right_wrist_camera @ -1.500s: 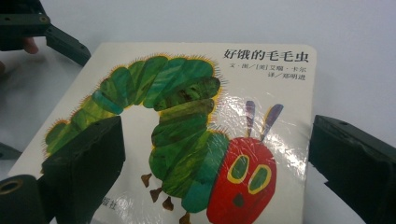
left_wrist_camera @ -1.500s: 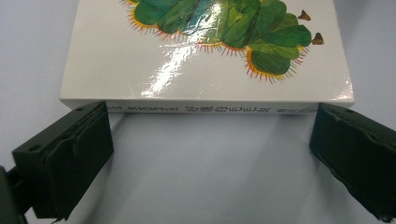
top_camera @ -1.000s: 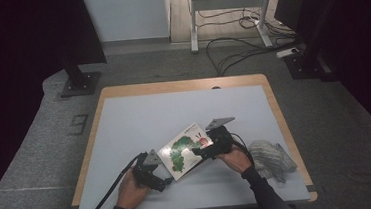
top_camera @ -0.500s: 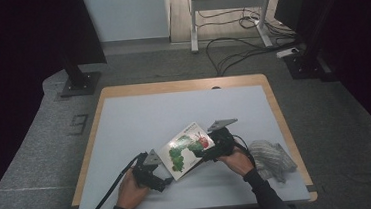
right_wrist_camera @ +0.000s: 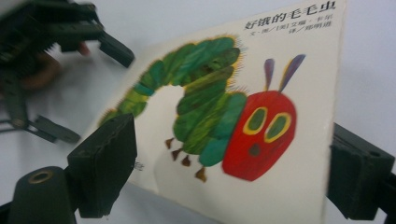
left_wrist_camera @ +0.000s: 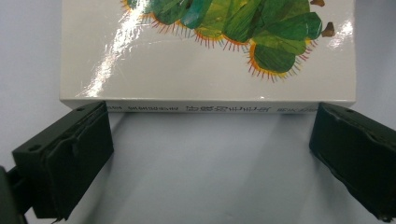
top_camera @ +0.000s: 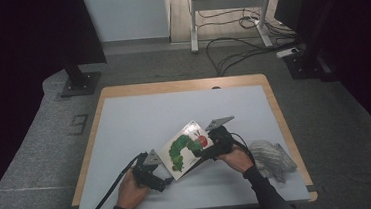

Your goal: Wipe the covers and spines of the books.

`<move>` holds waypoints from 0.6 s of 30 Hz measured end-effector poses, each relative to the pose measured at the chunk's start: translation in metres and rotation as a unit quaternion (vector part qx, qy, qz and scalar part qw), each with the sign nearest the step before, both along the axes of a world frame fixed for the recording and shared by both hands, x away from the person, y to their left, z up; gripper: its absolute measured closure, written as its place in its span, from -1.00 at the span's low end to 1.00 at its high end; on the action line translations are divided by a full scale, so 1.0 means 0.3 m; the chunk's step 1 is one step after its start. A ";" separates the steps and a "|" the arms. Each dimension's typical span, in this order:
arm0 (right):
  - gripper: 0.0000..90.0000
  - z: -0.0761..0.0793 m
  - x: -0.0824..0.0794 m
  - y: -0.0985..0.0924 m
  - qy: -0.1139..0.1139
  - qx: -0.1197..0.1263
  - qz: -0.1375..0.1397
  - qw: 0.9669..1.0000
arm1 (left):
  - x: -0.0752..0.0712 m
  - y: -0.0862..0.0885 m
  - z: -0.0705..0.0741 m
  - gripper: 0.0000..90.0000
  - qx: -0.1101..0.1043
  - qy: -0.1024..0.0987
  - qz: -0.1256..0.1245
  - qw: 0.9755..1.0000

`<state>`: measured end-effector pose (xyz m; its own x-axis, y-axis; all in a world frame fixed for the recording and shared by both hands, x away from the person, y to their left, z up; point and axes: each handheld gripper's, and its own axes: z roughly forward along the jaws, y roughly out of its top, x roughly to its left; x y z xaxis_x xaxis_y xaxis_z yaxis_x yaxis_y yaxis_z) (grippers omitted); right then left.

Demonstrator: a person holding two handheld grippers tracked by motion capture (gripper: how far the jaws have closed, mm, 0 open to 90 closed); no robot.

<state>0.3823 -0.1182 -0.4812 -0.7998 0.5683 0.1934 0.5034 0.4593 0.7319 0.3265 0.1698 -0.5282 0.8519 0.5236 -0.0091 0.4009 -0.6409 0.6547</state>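
Note:
A picture book [top_camera: 184, 149] with a green caterpillar and a red face on its white cover lies at the near middle of the table, its right side tipped up. My left gripper [top_camera: 165, 180] sits at the book's near left corner. In the left gripper view it [left_wrist_camera: 210, 158] stands open, its jaws flanking the spine of the book [left_wrist_camera: 210, 70] without touching it. My right gripper [top_camera: 205, 154] is at the raised right edge. In the right gripper view its jaws [right_wrist_camera: 224, 172] have just been closing, with the cover [right_wrist_camera: 224, 116] slanting between them and still a gap.
A crumpled grey cloth [top_camera: 273, 158] lies at the near right of the pale table [top_camera: 139, 118]. The left gripper's cable [top_camera: 106, 201] trails off the front edge. Beyond the table are stand feet and floor cables.

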 end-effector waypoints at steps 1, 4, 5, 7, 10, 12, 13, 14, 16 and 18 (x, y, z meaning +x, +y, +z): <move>-0.72 -0.001 0.007 0.002 -0.002 -0.013 0.008 1.000 | 0.000 0.000 0.000 -1.00 0.001 0.000 -0.001 1.000; -0.72 0.002 0.034 0.009 -0.001 -0.037 0.030 0.999 | 0.000 0.000 0.000 -1.00 0.001 -0.001 0.000 1.000; -0.72 0.005 0.043 0.011 0.000 -0.039 0.037 0.999 | 0.001 0.001 0.001 -1.00 0.003 -0.001 -0.002 1.000; -0.71 0.012 0.059 0.018 0.004 -0.044 0.046 0.998 | 0.000 0.000 0.000 -1.00 0.002 -0.002 -0.001 1.000; -0.68 0.024 0.081 0.027 0.006 -0.056 0.058 0.997 | -0.001 0.000 0.000 -1.00 0.002 -0.002 -0.001 1.000; -0.62 0.030 0.093 0.032 0.005 -0.067 0.068 0.995 | -0.002 -0.001 0.000 -1.00 0.001 -0.002 0.000 1.000; -0.59 0.032 0.095 0.035 0.007 -0.075 0.070 0.995 | -0.003 0.000 0.001 -1.00 0.003 -0.002 0.001 1.000; -0.59 0.034 0.098 0.037 0.007 -0.081 0.074 0.994 | -0.003 0.000 0.001 -1.00 0.003 -0.002 0.001 1.000; -0.54 0.037 0.099 0.036 0.009 -0.085 0.075 0.993 | -0.005 0.000 0.001 -1.00 0.003 -0.002 0.003 1.000; -0.49 0.038 0.098 0.030 0.011 -0.083 0.076 0.994 | -0.005 0.000 0.001 -1.00 0.003 -0.002 0.003 1.000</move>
